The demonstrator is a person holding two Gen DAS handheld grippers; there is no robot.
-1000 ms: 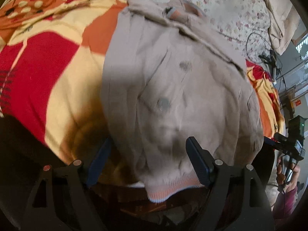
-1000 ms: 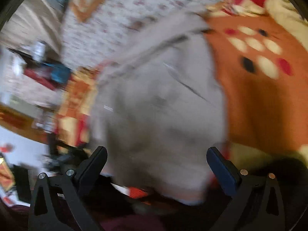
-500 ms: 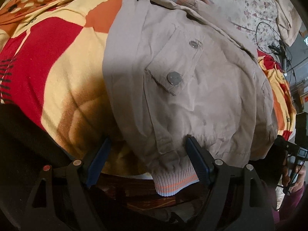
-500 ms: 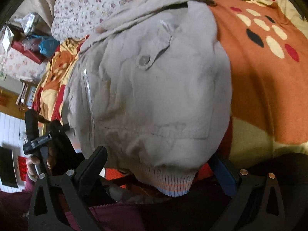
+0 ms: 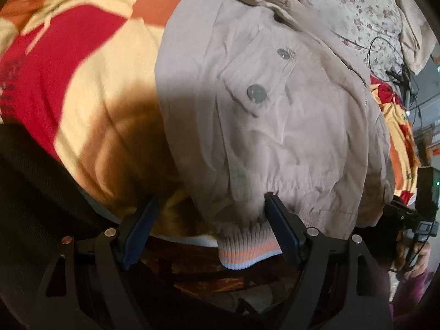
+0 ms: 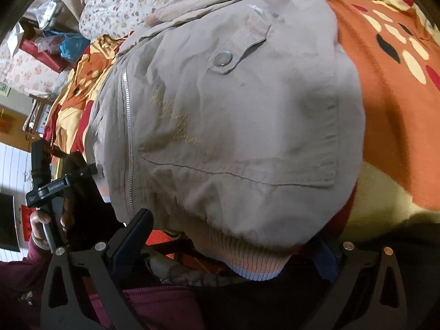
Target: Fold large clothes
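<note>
You had a beige jacket (image 5: pixel 275 126) spread front-up on the bed, over a red, orange and cream blanket (image 5: pixel 90 82), with its ribbed hem (image 5: pixel 247 250) at the near edge of the bed and its collar toward the far side, where a floral sheet (image 5: pixel 357 13) showed. The zip (image 6: pixel 128 137) ran closed down the middle, and both chest pocket flaps lay flat. No fold was visible in the body of the jacket, so by appearance the task stood at its start: the garment was laid out, and every fold remained to be made. Your left gripper (image 5: pixel 211 217) stood wide open over the hem's left corner; its right-hand finger (image 5: pixel 280 220) overlapped the gathered cloth just above the ribbing, and whether it touched could not be told, while the other finger sat off the jacket over the blanket. It had hold of nothing. Your right gripper (image 6: pixel 233 236) was likewise wide open and empty, straddling the hem's right portion, with one finger (image 6: pixel 134 233) near the zip and the other largely hidden behind the bulging cloth. Both tools pointed steeply down at the near edge. The likely next step was to close each on the hem.
</note>
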